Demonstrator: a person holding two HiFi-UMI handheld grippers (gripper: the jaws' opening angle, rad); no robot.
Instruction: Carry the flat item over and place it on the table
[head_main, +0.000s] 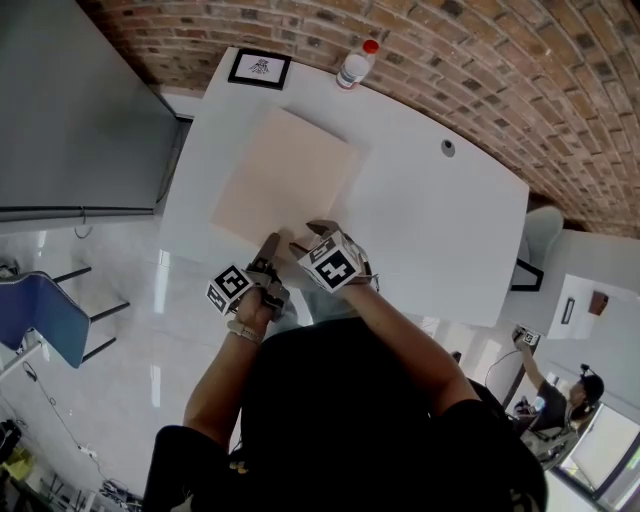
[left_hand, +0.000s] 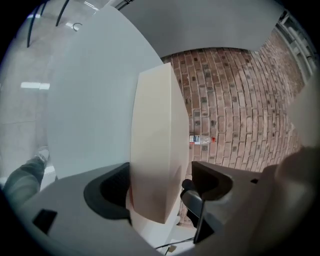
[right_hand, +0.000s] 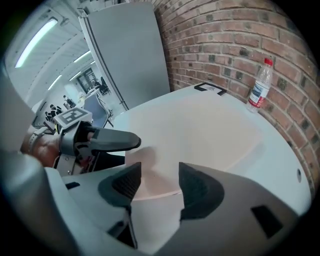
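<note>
A flat beige board (head_main: 285, 180) lies on the white table (head_main: 440, 220), its near edge by the table's front edge. My left gripper (head_main: 272, 258) is at that near edge. In the left gripper view the board (left_hand: 157, 150) stands edge-on between the jaws of the left gripper (left_hand: 159, 187), with a gap at the right pad. My right gripper (head_main: 312, 238) hovers beside it over the same edge. In the right gripper view its jaws (right_hand: 159, 185) stand apart above the board (right_hand: 210, 130), with nothing gripped.
A water bottle (head_main: 355, 65) with a red cap stands at the table's far edge by the brick wall. A black-framed marker card (head_main: 259, 68) lies at the far left corner. A grey cabinet (head_main: 70, 110) stands left of the table, a blue chair (head_main: 45, 315) below it.
</note>
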